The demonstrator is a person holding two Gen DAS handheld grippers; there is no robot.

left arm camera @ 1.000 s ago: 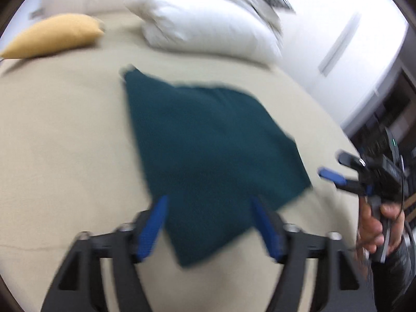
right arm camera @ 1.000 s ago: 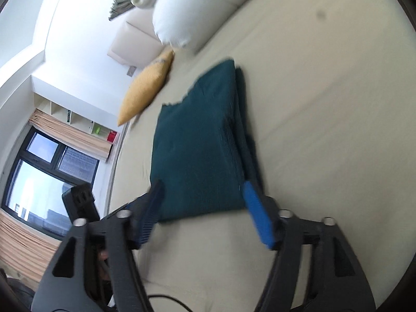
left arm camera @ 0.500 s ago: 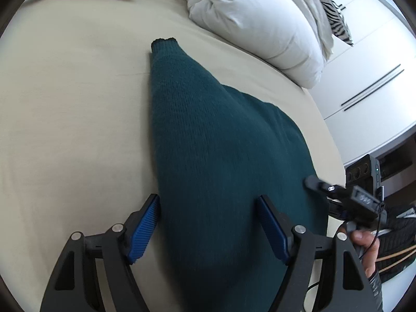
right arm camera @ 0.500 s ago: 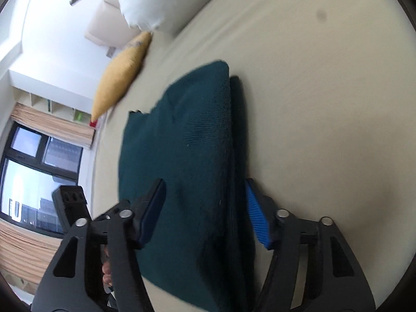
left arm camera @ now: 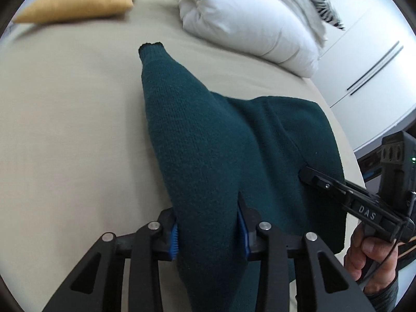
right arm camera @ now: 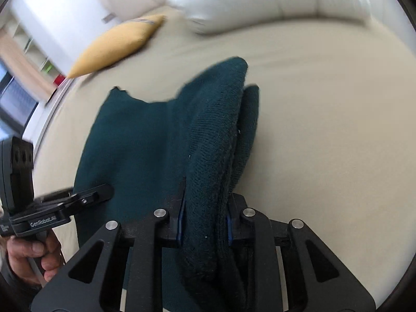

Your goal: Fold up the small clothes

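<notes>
both grippers clamped on teal sweater

sweater (left arm camera: 208, 140), dark teal knit, lies folded on the beige bed (left arm camera: 65, 119), its near edge lifted off the sheet. left gripper (left arm camera: 208, 231) has its blue-padded fingers (left arm camera: 174, 236) pressed together on a thick bunch of the knit at 6 o'clock in the left wrist view; the fabric rises from there into a ridge running to a cuff at 12 o'clock. right gripper (right arm camera: 204, 221) is likewise squeezed onto a stacked edge of the sweater (right arm camera: 145, 140) at 6 o'clock in its own view, with several layers showing between the fingers (right arm camera: 180, 221). each gripper shows in the other's view: the right one (left arm camera: 306, 175) at 4 o'clock, the left one (right arm camera: 109, 188) at 8 o'clock. yellow cushion (left arm camera: 75, 1) sits at 11 o'clock, white pillow (left arm camera: 247, 18) at 1 o'clock.
</notes>
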